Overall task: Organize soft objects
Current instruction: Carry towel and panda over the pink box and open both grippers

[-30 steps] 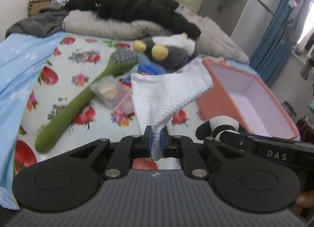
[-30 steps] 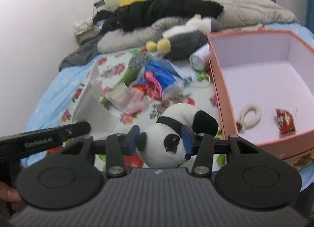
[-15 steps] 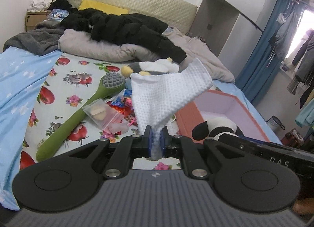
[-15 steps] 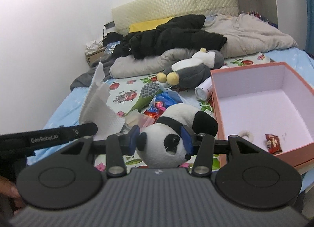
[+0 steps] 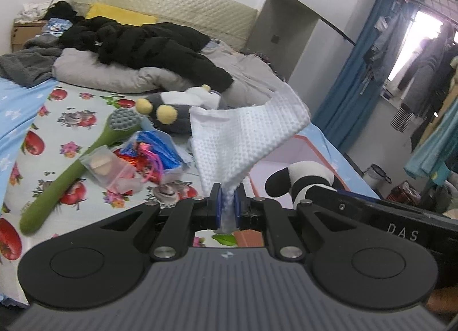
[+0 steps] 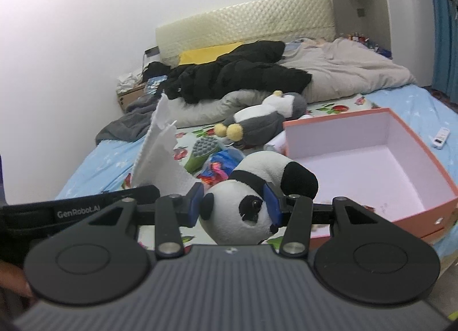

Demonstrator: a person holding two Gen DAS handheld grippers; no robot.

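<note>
From my seat both feeds look evenly lit by soft daylight, and the one harsh spot is the window [image 5: 423, 33] at the far right of the left wrist view, blown out to white glare. The white wall [image 6: 71, 45] in the right wrist view fades to a greyish vignette toward its corners, and shadows on the bed [image 5: 57, 119] are faint. Fisheye bending curves the edges of both feeds, and I see slight softness throughout.
</note>
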